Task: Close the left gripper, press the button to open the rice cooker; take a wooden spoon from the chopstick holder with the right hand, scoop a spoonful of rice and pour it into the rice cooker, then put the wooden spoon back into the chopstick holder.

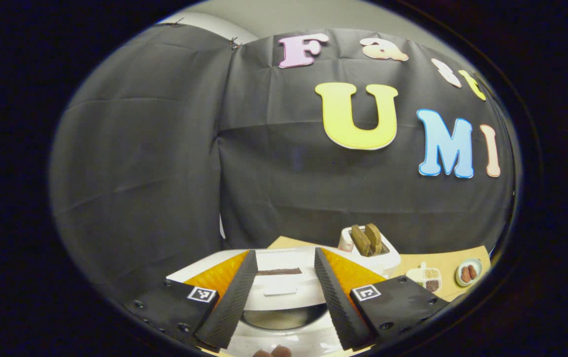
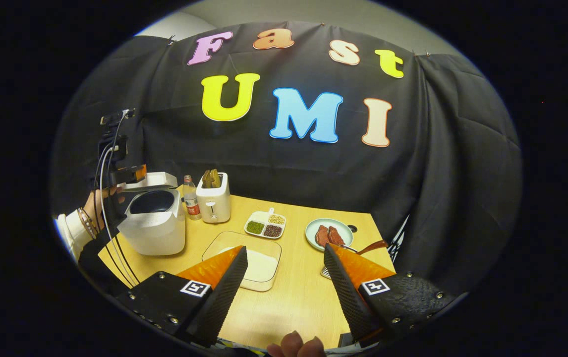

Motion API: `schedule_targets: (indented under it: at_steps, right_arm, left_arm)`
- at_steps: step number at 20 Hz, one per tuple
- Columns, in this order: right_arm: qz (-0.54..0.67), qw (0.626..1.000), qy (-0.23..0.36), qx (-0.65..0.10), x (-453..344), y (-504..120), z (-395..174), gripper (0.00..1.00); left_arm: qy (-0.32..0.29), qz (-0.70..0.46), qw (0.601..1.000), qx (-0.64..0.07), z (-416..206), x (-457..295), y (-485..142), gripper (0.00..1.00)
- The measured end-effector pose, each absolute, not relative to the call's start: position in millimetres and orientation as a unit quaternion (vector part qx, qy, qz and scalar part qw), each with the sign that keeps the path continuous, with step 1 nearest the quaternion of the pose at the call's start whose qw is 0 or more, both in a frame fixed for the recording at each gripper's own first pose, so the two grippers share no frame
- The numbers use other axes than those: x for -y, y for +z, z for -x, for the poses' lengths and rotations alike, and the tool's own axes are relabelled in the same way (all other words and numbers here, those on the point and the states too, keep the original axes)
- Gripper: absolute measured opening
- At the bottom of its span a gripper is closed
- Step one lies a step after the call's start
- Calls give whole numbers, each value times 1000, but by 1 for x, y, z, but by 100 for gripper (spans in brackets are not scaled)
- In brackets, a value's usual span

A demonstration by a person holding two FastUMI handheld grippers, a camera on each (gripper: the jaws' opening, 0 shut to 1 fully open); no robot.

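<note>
Here the rice cooker (image 2: pixel 152 223) stands white and rounded at the left end of the wooden table (image 2: pixel 304 292), its lid up and the dark inner pot open to view. In the left gripper view the cooker (image 1: pixel 284 292) sits directly under the left gripper (image 1: pixel 284 302), whose fingers are spread wide with nothing between them; the pot's dark rim shows in the gap. The right gripper (image 2: pixel 284 292) hangs over the near table edge, its fingers also wide apart and empty. A shallow tray of rice (image 2: pixel 252 260) lies just beyond it. The wooden spoon (image 2: pixel 370 246) shows only a brown handle tip beside the plate (image 2: pixel 328 233); its holder is hidden behind the right finger. A toaster (image 2: pixel 213 203) stands near the cooker.
</note>
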State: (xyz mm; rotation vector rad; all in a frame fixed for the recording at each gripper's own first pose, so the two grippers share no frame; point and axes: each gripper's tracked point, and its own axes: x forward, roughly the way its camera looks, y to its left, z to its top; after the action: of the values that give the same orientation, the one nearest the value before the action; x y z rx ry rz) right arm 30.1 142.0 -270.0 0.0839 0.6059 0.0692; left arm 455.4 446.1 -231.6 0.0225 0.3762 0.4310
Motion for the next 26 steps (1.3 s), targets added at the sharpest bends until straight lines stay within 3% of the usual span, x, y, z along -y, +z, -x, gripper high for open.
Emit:
schedule_targets:
  at_steps: [5,9,17,23,26]
  right_arm:
    - [-37,949,40,-311,-141,-281,-14,95]
    - [-65,941,26,-331,-132,-294,-5,95]
    - [-87,936,23,-341,-135,-301,-6,95]
    - [-90,938,31,-334,-144,-296,-12,95]
    - [-95,938,29,-333,-146,-297,-7,95]
  left_arm:
    - [235,-31,945,-227,-454,-452,-243,88]
    - [251,-17,935,-252,-452,-444,-282,98]
    - [244,-18,934,-260,-451,-445,-296,98]
    - [227,-25,954,-196,-451,-452,-238,99]
    - [231,1,945,-231,-450,-449,-257,98]
